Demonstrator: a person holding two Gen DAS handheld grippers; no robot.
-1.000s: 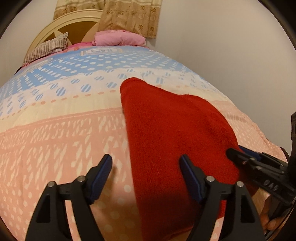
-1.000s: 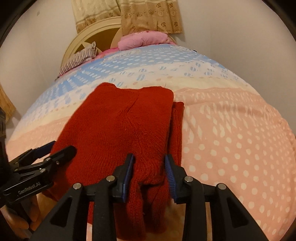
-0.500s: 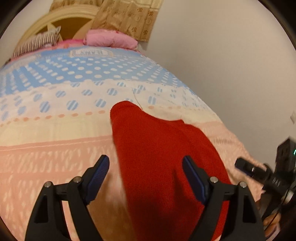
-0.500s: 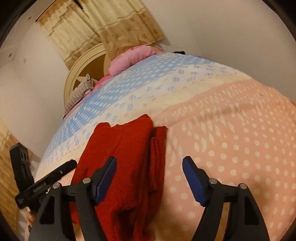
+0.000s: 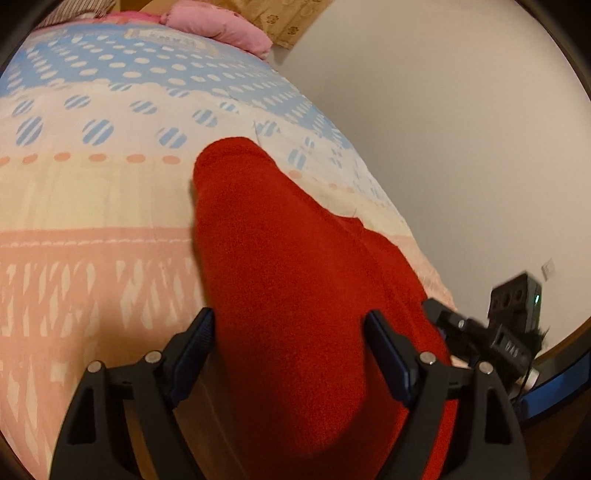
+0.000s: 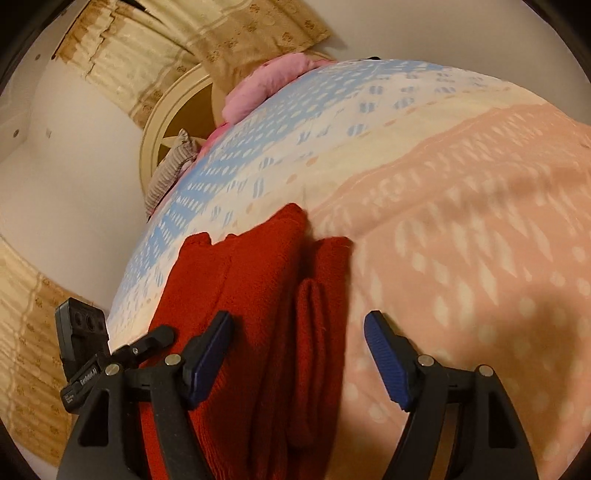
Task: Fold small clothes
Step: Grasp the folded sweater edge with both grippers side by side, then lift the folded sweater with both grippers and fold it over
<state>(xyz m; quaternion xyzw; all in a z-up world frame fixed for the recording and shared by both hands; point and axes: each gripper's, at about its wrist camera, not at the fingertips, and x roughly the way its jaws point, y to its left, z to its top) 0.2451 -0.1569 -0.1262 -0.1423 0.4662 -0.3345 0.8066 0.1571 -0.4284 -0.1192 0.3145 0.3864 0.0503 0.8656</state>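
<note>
A red knitted sweater [image 5: 291,280] lies folded lengthwise on the bed, its near end at the bed's front edge. In the right wrist view the sweater [image 6: 243,295] shows a folded sleeve along its right side. My left gripper [image 5: 291,354] is open and empty, its jaws standing either side of the sweater's near end. My right gripper [image 6: 299,354] is open and empty over the sweater's right edge. The right gripper also shows in the left wrist view [image 5: 476,336]; the left gripper also shows in the right wrist view [image 6: 147,343].
The bed [image 5: 92,206] has a dotted quilt in blue, cream and peach. A pink pillow [image 5: 218,26] and a striped pillow [image 6: 170,170] lie by the headboard [image 6: 177,107]. A bare wall [image 5: 443,129] runs along the right side.
My right gripper has opened and let go of the sweater's folded sleeve end. Both grippers have drawn back toward the near end of the bed and tilted.
</note>
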